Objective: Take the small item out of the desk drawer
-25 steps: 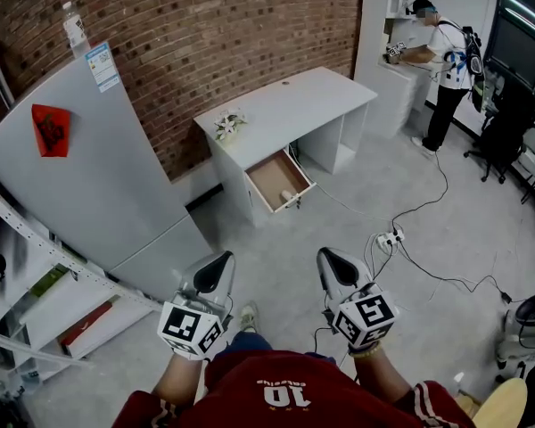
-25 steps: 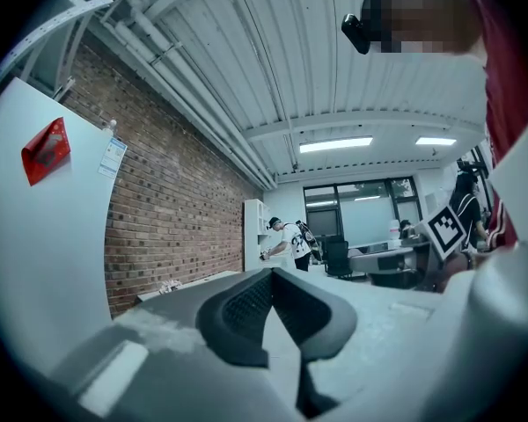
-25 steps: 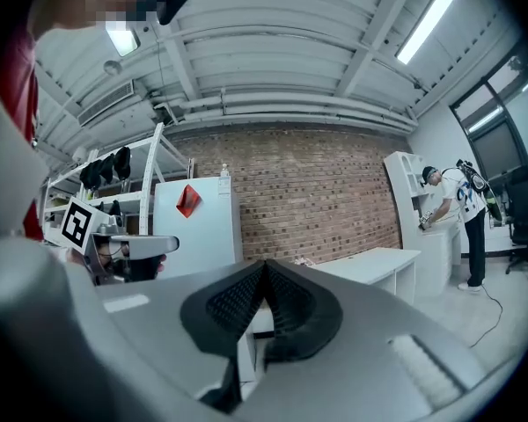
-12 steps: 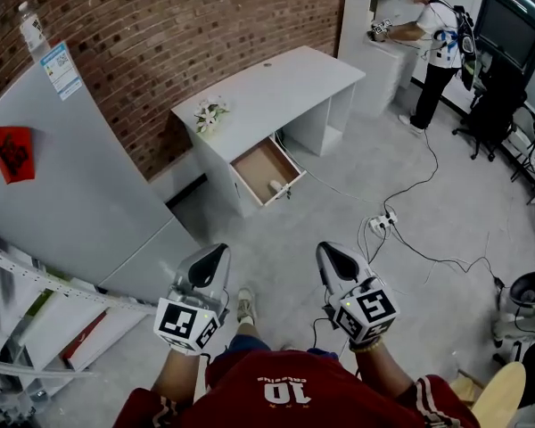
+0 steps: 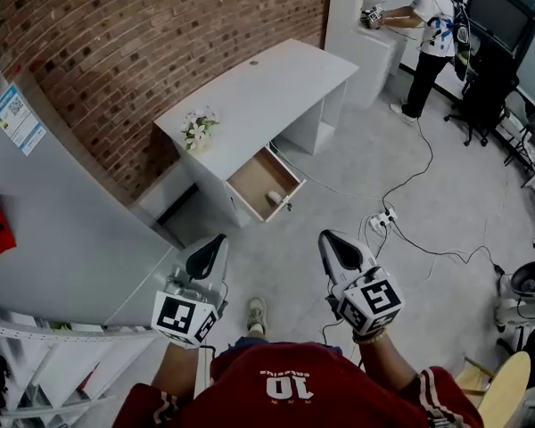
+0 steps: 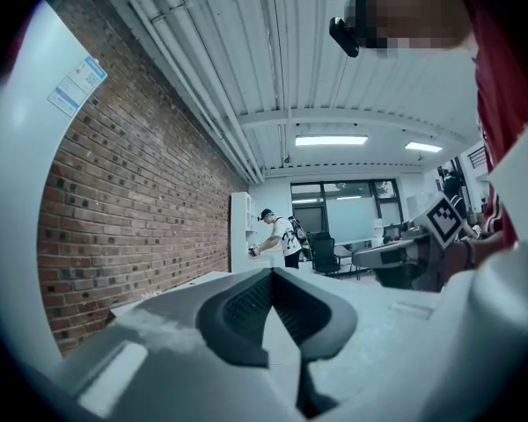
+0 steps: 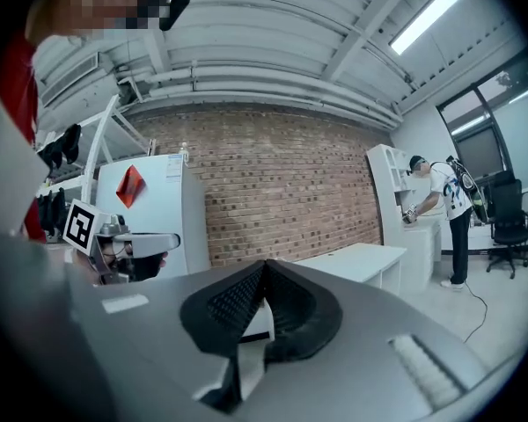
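Note:
A white desk [image 5: 276, 83] stands against the brick wall, and its drawer [image 5: 250, 178] is pulled out. Inside the drawer, near its front, lies a small pale item [image 5: 274, 196]. My left gripper [image 5: 213, 242] and right gripper [image 5: 332, 237] are held low in front of me, well short of the drawer, both shut with nothing between the jaws. In the left gripper view the jaws [image 6: 271, 273] meet at the tips. In the right gripper view the jaws [image 7: 264, 265] also touch, with the desk [image 7: 356, 260] beyond them.
A grey fridge [image 5: 62, 221] stands at the left, with shelving [image 5: 53, 364] beside it. White flowers [image 5: 196, 130] lie on the desk. A power strip [image 5: 382, 221] and cables trail over the floor. A person [image 5: 423, 34] stands at a counter, far right. A wooden stool [image 5: 504, 399] is behind me.
The view has shifted toward the desk: the desk and drawer now sit lower and more central, the fridge has slid left. Both grippers keep their place and stay shut.

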`<state>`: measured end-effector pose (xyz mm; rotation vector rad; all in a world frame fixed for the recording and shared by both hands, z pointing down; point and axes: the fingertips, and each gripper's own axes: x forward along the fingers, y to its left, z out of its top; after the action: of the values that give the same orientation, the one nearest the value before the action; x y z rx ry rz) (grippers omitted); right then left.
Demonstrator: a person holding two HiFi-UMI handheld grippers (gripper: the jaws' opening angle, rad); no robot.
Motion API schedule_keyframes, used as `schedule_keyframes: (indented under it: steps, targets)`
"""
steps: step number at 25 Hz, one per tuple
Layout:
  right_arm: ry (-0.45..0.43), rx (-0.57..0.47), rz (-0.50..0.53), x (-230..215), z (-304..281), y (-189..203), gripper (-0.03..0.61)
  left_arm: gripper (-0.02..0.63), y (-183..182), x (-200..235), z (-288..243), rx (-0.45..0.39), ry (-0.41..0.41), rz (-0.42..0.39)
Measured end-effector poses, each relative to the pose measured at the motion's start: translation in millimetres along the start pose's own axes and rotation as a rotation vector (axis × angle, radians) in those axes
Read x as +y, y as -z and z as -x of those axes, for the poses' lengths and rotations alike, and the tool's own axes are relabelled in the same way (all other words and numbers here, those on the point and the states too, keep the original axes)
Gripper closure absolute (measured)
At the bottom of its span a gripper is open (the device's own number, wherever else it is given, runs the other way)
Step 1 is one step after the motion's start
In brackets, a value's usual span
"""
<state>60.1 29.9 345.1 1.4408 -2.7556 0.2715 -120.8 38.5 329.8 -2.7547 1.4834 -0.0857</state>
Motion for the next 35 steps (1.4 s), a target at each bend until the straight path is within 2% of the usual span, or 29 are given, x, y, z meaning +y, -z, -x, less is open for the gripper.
schedule_keyframes:
  steps: [8, 12, 17, 24, 35]
  targets:
    - [0.065, -0.041, 0.027, -2, -80, -37, 0.578, 0.611, -17, 73, -52, -0.03, 0.09, -0.044]
    - [0.099, -0.048, 0.033, 1, -113, -47, 0.578, 0.611, -18, 105, -70, -0.039, 0.144, -0.013]
    - [0.136, -0.064, 0.043, 8, -139, -52, 0.578, 0.611, -11, 133, -84, -0.048, 0.196, -0.017]
    - [0.178, -0.041, 0.06, 4, -152, -53, 0.578, 0.611, -2, 145, -98, -0.04, 0.264, -0.006]
    - [0.178, -0.083, 0.032, -18, -168, -51, 0.578, 0.611, 4, 146, -128, -0.023, 0.287, -0.051]
